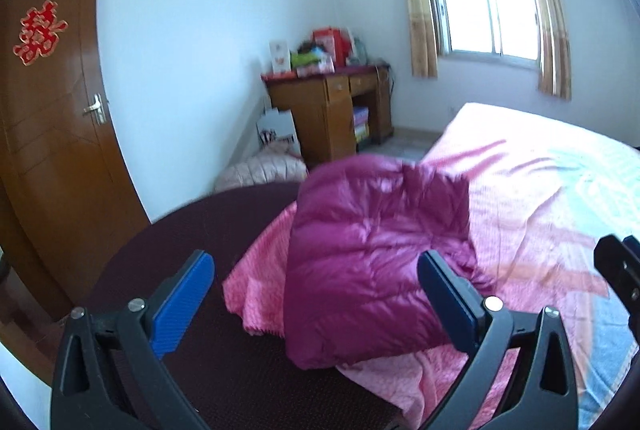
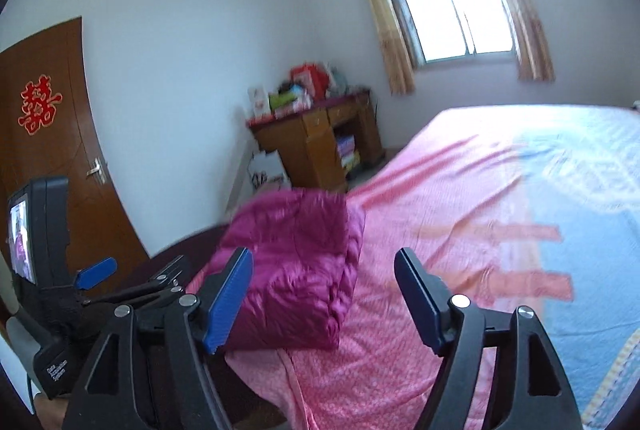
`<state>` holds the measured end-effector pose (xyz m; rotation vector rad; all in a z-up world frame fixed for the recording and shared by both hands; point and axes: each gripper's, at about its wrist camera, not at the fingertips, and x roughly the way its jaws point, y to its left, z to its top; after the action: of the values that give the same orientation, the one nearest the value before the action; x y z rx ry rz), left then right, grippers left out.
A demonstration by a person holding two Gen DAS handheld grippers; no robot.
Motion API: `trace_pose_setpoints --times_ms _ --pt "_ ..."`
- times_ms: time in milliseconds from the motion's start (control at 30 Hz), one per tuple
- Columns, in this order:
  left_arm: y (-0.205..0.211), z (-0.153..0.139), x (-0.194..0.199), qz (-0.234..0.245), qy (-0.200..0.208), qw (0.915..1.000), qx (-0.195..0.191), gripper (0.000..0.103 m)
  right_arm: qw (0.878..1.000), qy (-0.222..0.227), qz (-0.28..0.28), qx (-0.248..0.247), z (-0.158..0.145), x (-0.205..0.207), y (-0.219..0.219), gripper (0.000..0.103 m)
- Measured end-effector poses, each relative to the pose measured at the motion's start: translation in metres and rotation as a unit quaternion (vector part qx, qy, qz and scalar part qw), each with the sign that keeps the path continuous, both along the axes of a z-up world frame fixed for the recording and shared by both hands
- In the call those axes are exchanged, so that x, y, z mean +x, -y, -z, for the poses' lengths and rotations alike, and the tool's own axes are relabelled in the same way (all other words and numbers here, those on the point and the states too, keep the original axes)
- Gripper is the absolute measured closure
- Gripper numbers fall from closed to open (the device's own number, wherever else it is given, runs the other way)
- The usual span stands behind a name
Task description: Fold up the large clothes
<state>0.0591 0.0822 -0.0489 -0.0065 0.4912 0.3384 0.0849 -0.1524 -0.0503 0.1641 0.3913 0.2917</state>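
A magenta quilted down jacket [image 1: 372, 250] lies folded into a thick block on the near left corner of the bed; it also shows in the right wrist view [image 2: 296, 270]. My left gripper [image 1: 316, 278] is open and empty, held just in front of the jacket, its blue pads either side of it in the view. My right gripper [image 2: 324, 278] is open and empty, to the right of the jacket and above the sheet. The left gripper [image 2: 96, 274] also shows at the left of the right wrist view.
The bed has a pink and light-blue sheet [image 2: 460, 214] and a dark maroon footboard [image 1: 208, 230]. A wooden desk [image 1: 332, 110] piled with boxes stands in the far corner. A brown door [image 1: 52, 134] is on the left. A pale bundle [image 1: 260, 170] lies on the floor.
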Motion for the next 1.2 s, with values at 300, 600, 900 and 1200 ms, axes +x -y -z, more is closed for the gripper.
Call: trace_pose_setpoints --times_ms 300,600,900,1200 --pt "0.013 -0.039 -0.030 -0.008 0.061 0.9979 0.019 0.000 0.998 0.064 0.009 0.004 -0.030 -0.024 0.002 0.023" --pt "0.022 -0.045 -0.040 -0.011 0.084 0.9958 0.034 0.000 0.998 0.066 0.018 0.011 -0.032 -0.025 0.010 0.023" --pt "0.025 -0.039 -0.035 -0.012 0.064 0.9973 0.033 0.000 0.998 0.065 0.023 0.010 -0.031 -0.026 0.010 0.023" --pt "0.026 -0.038 -0.035 -0.008 0.061 0.9978 0.026 0.000 0.998 0.058 0.029 0.010 -0.031 -0.026 0.010 0.022"
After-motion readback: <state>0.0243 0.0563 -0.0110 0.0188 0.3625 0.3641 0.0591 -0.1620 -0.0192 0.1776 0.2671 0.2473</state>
